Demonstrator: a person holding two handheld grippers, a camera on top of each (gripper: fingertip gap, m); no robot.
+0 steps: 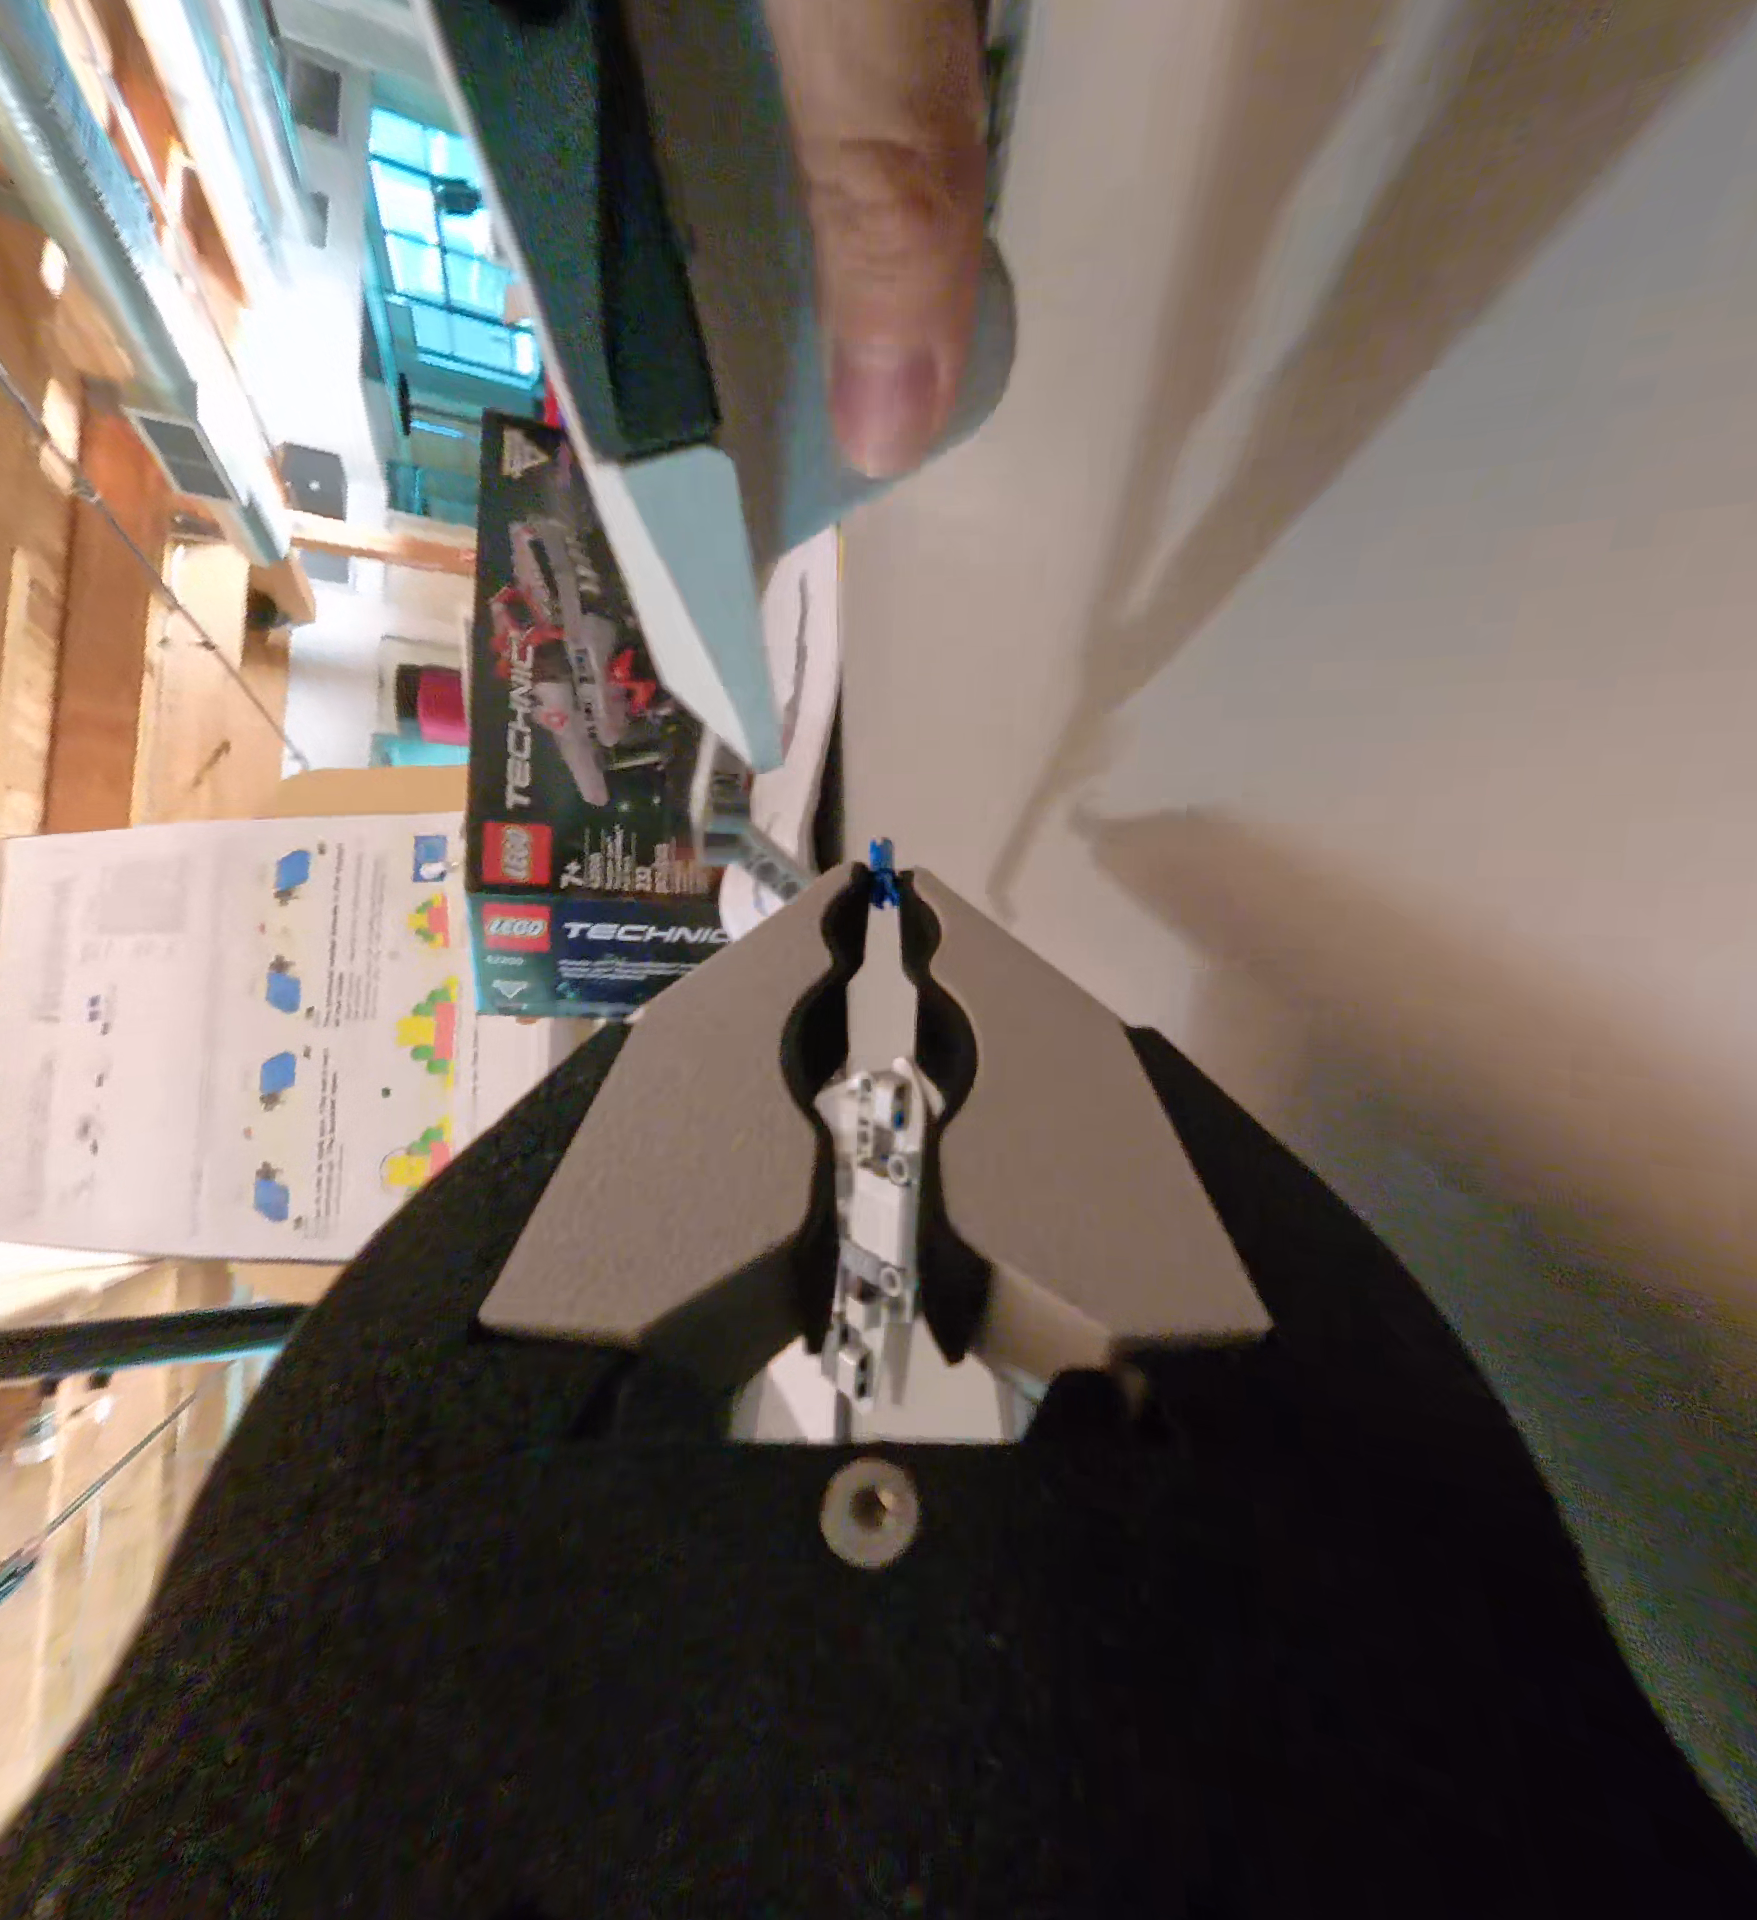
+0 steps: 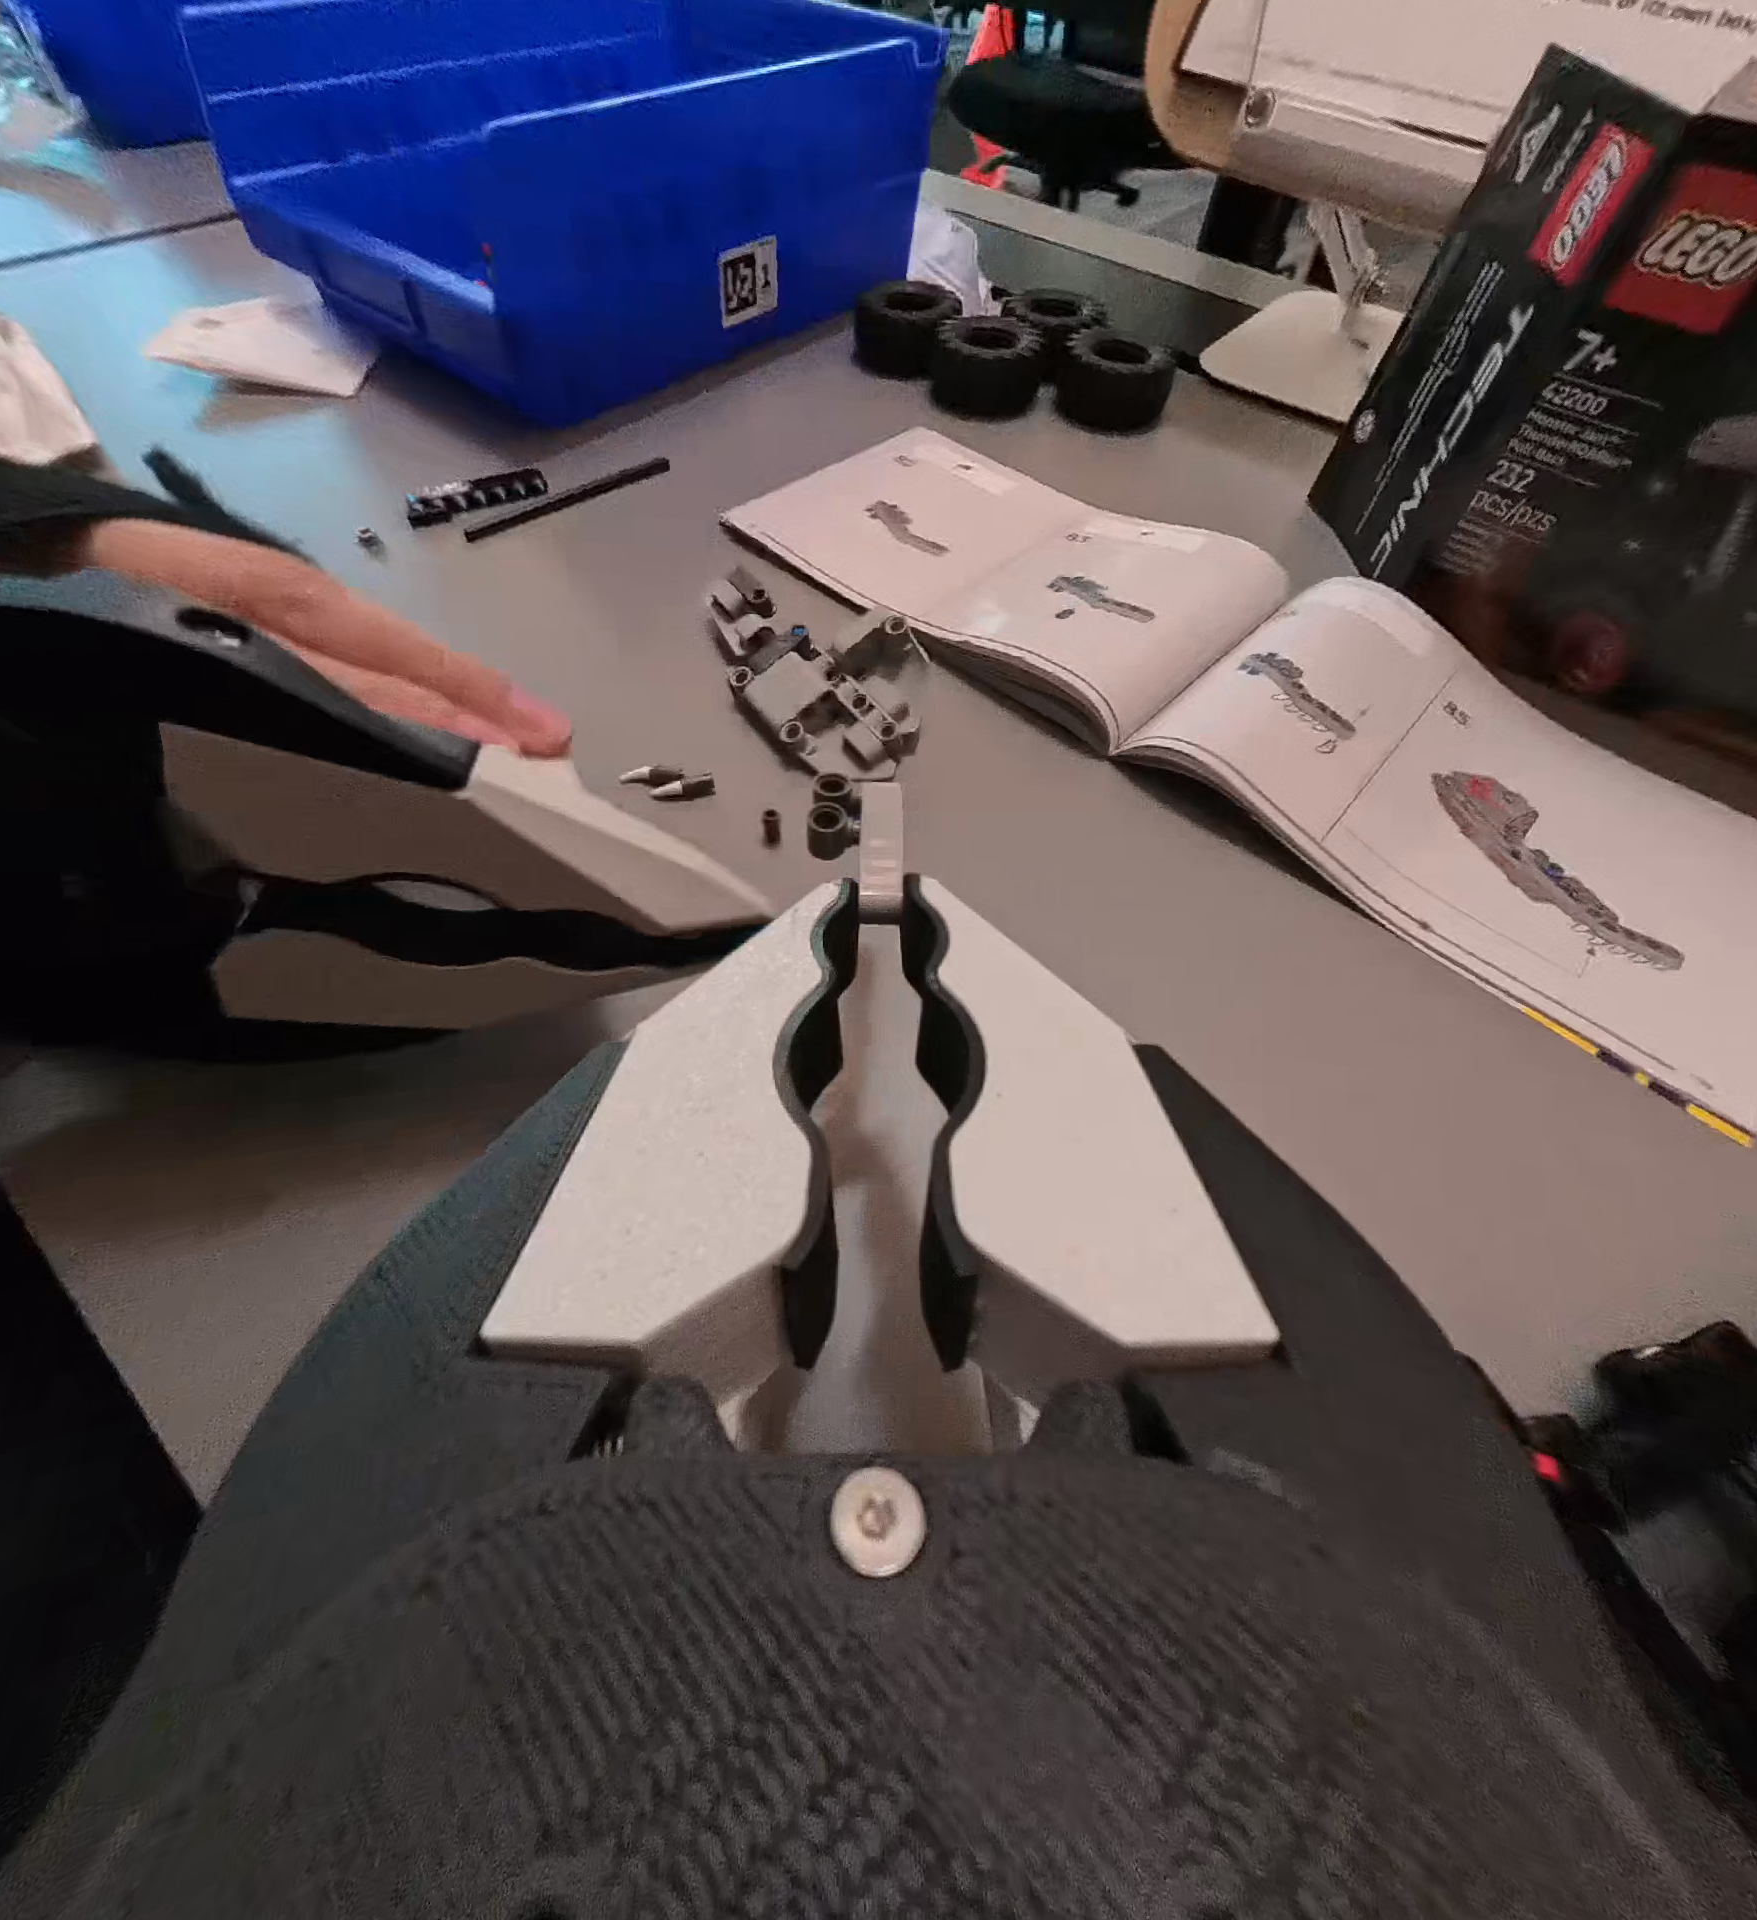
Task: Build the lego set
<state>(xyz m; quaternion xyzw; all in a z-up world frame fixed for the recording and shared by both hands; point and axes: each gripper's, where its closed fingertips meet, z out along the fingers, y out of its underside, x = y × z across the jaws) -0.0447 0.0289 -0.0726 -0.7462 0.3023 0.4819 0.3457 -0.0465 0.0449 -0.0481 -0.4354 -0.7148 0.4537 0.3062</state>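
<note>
The step in hand appears to be mating two small parts in mid-air above the grey tabletop (image 2: 1217, 1039), and doing it well is likely calling for lining up the pin's axis with a hole in the beam before pressing, gently and squarely. The open instruction booklet (image 2: 1269, 727) is lying as the landmark: beyond it the set's black box (image 2: 1632, 395) is standing upright, to its far left a blue bin (image 2: 541, 208) is sitting, and four black tyres (image 2: 1009, 343) are clustering between the two. Just left of the booklet a grey sub-assembly (image 2: 812, 686) is resting with loose pieces around it. The right gripper (image 2: 880, 894) is pinching a pale grey beam (image 2: 882, 842) at its narrow fingers — upright, in front of the booklet. The left gripper (image 1: 884, 883) is clamping a tiny blue pin (image 1: 884, 868) — turned on its side, with a window and wooden beams of the room behind.
</note>
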